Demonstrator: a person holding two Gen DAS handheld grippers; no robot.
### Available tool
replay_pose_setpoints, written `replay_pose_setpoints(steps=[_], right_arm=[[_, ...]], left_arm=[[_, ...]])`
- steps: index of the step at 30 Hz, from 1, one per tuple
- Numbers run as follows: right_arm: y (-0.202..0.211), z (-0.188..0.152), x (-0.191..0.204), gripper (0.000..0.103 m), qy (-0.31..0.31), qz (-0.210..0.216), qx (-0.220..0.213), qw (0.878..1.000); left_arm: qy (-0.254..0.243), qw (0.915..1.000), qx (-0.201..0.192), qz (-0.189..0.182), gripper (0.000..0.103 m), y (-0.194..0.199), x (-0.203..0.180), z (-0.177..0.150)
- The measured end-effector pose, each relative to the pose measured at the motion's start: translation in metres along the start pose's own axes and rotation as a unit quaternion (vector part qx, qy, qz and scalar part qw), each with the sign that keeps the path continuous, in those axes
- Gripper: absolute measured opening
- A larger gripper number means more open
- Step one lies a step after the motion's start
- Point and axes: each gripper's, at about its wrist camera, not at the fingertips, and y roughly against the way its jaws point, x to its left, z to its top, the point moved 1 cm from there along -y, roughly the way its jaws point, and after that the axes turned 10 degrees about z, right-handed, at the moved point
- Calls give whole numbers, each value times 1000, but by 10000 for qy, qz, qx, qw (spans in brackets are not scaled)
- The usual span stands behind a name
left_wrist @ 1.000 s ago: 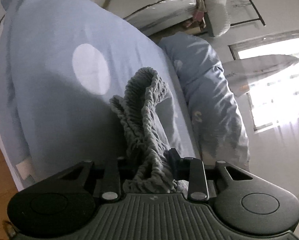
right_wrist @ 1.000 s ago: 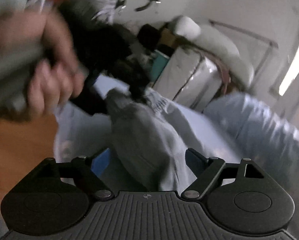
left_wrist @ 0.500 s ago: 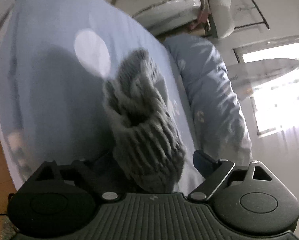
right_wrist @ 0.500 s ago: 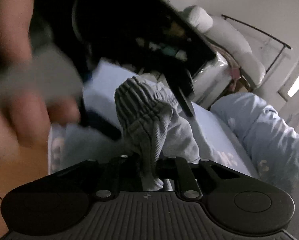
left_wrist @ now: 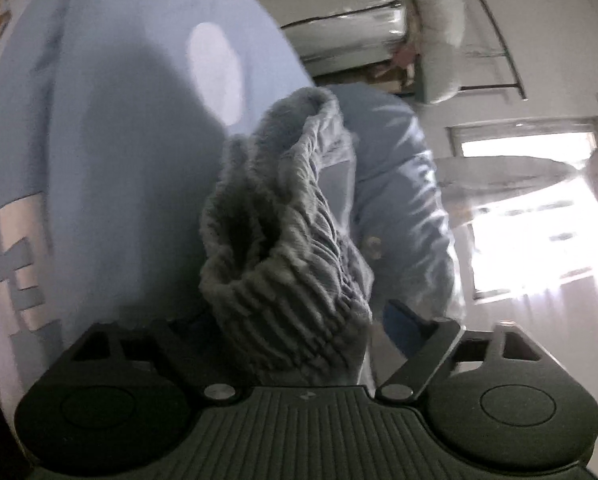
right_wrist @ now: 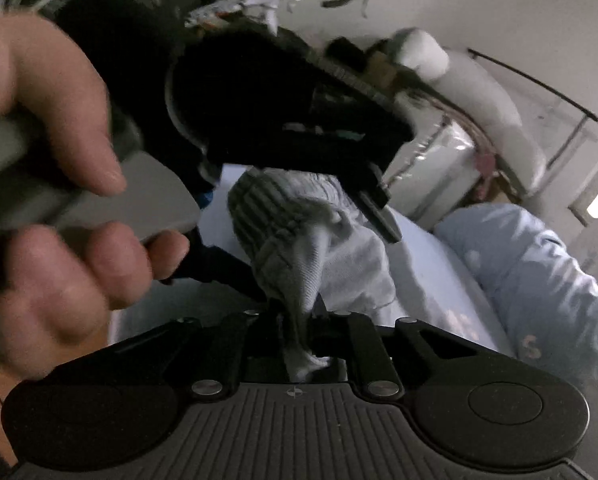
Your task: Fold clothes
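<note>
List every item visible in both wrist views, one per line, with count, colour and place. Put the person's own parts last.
grey ribbed garment: one, grey knit, bunched in the air over the bed, between the two grippers
bed sheet: one, light blue, spread over the bed beneath the garment
duvet: one, light blue with small prints, heaped on the bed's far side
white bundles: number unclear, white, stacked against the wall beyond the bed
window: one, bright white, in the far wall
left hand: one, wrapped round the left handle
left hand-held gripper: black, jaws apart around the garment
right hand-held gripper: black, clamped on the garment
</note>
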Motion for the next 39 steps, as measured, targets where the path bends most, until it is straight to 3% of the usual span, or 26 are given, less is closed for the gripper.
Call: replay_pose_setpoints(steps=[3,8,11,15,20,25,27,30,33,35,37,39], right_arm=[[12,-10,8,29,12,-1,-77,10000],[70,-41,6,58,-1230,-385,-229,9914],[107,-69,4,66,-2077,-586,-218,9762],[143,-103,0,72,-2695,-872,-38,9590],[176,-138,-20,78,-3286,-1273,-110,9358],[192,-165,-34,79,-4065,-1202,-422,9047],[186,-170,-35,79,-4021,-1202,-367,9069],[174,-172,-31,80,-3738,-1201,-185,9195],[162,-168,-25,79,-3152,-1229,12,9410],[150,-167,-31,77,-2817,-1461,234,9480],[139,-172,-45,76,-2598,-1941,447,9449],[124,-177,-57,76,-2209,-2136,699,9490]], left_arm=[[-226,9996,-60,164,83,-2,-5,-2],[-528,9978,-99,397,83,-11,-10,-2],[-605,9967,-229,495,66,-13,-11,-1],[-401,9979,-289,427,50,-9,-9,-1],[-240,9982,-492,228,43,1,-11,4],[49,9963,-851,-77,39,4,-11,17],[82,9952,-967,-155,38,1,-12,21],[138,9938,-1083,-215,38,-7,-17,27],[252,9920,-1187,-350,37,-13,-21,34],[323,9908,-1233,-445,37,-17,-25,38],[284,9900,-1281,-509,36,-21,-29,43],[231,9894,-1336,-524,36,-26,-33,49]])
